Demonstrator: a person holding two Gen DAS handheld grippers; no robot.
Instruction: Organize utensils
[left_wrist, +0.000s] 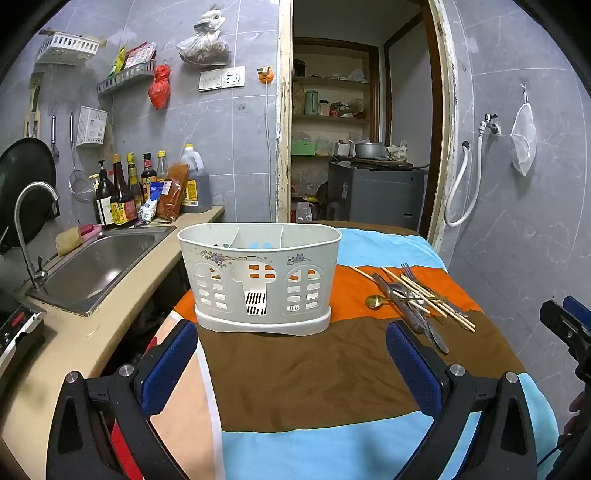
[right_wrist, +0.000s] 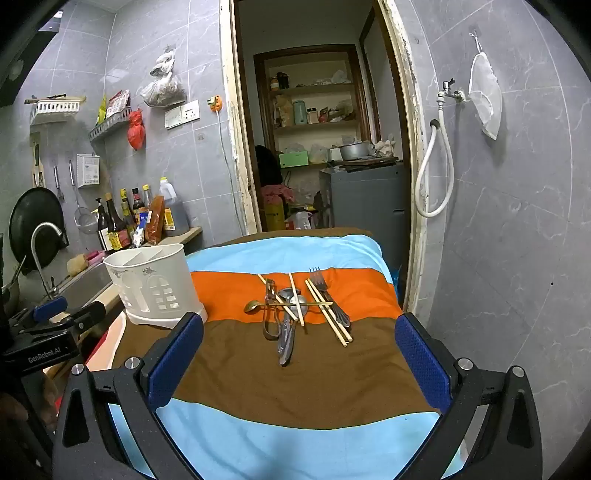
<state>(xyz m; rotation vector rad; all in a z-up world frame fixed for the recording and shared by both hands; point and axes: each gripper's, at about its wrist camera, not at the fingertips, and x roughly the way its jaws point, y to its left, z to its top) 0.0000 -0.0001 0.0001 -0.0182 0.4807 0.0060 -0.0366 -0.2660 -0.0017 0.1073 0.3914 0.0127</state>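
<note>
Now both grippers hover with fingers spread wide, gripping nothing, over the striped cloth (right_wrist: 295, 391) on the desk.

Ahead of the left gripper (left_wrist: 291, 362) stands the white utensil caddy (left_wrist: 260, 280), upright at the cloth's left edge beside the sink (left_wrist: 99, 266). Ahead of the right gripper (right_wrist: 299, 354), well apart from the caddy, lies the utensil pile (right_wrist: 295, 314): chopsticks (right_wrist: 327, 314), a fork (right_wrist: 323, 291), spoons and a gold spoon (right_wrist: 255, 305), overlapping across the orange and brown bands.
</note>
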